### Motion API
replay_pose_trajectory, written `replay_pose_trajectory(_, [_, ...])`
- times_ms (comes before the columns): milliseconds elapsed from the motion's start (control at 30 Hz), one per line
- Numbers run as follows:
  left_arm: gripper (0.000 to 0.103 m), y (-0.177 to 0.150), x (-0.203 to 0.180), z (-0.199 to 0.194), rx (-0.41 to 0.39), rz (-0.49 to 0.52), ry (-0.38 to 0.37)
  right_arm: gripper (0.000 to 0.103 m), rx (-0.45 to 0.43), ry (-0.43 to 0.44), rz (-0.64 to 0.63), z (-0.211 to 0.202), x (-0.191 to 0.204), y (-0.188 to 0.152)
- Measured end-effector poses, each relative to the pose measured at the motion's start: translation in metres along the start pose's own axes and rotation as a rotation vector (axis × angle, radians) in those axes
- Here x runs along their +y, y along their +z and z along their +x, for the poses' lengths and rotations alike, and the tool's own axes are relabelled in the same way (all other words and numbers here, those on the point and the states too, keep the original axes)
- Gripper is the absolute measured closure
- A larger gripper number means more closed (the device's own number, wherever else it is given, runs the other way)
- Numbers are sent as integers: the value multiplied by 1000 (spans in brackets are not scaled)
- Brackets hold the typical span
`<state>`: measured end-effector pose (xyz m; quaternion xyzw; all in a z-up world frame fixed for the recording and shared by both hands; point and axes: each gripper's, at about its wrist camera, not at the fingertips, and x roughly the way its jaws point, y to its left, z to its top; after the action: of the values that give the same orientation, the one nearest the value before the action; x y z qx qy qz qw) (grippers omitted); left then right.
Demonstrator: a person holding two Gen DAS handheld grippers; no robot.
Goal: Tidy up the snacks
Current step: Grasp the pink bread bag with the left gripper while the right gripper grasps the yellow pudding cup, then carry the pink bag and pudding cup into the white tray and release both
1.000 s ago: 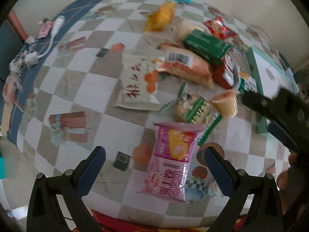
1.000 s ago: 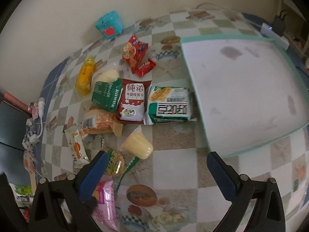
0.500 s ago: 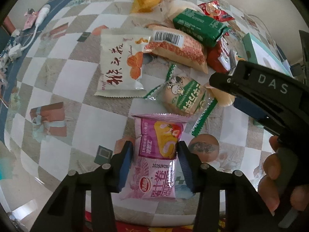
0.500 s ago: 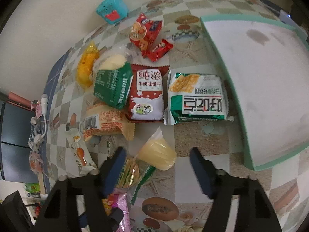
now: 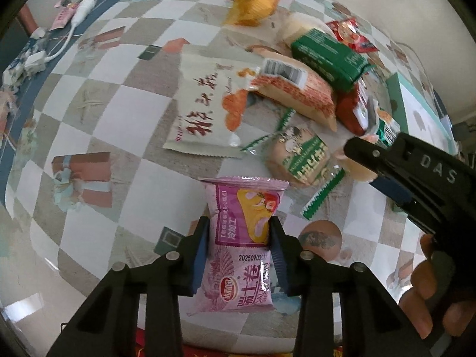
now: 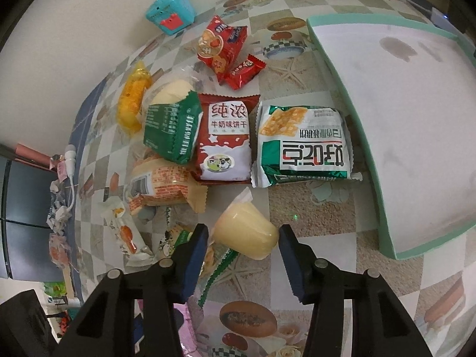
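My left gripper (image 5: 239, 226) is shut on a pink cake-roll packet (image 5: 242, 238) at the near edge of the checkered tablecloth. My right gripper (image 6: 242, 235) has its jaws on either side of a yellow jelly cup (image 6: 245, 233) that lies on its side; they stand close to it with small gaps. Its black body (image 5: 416, 175) shows at the right of the left wrist view. A pile of snack packets lies beyond: a green-and-white cracker pack (image 6: 302, 144), a red milk-biscuit pack (image 6: 224, 136), a green pack (image 6: 172, 132).
A white tray with a teal rim (image 6: 357, 119) lies to the right. A round green-wrapped cake (image 5: 297, 156), a white packet (image 5: 205, 104), an orange-print bread pack (image 5: 294, 92), red packets (image 6: 221, 47), a yellow bag (image 6: 132, 101) and a teal box (image 6: 171, 12) lie around. Cables (image 5: 68, 32) lie far left.
My left gripper closed on the pink packet. My right gripper moved down and forward to the jelly cup and narrowed around it.
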<state>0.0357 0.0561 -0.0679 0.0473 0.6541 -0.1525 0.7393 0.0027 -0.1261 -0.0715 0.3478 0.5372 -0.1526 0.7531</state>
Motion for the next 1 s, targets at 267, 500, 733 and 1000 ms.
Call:
replay_pose_trajectory(267, [64,16,14,-23,-84,-26,55,51,-18,19,0,-16,0,1])
replay_pose_trajectory(500, [64,34,-12,-31,-119,-16,62,51,-51,36,6,-32,-4,5])
replay_pose_trajectory(733, [64,39,-51,-67,-173,40,51,51,-132,44,55,-57,-20,15])
replay_pose_trajectory(1000, [64,67,-116,-64,-162,104,17,51,-239,-75,195,-82,-73,40])
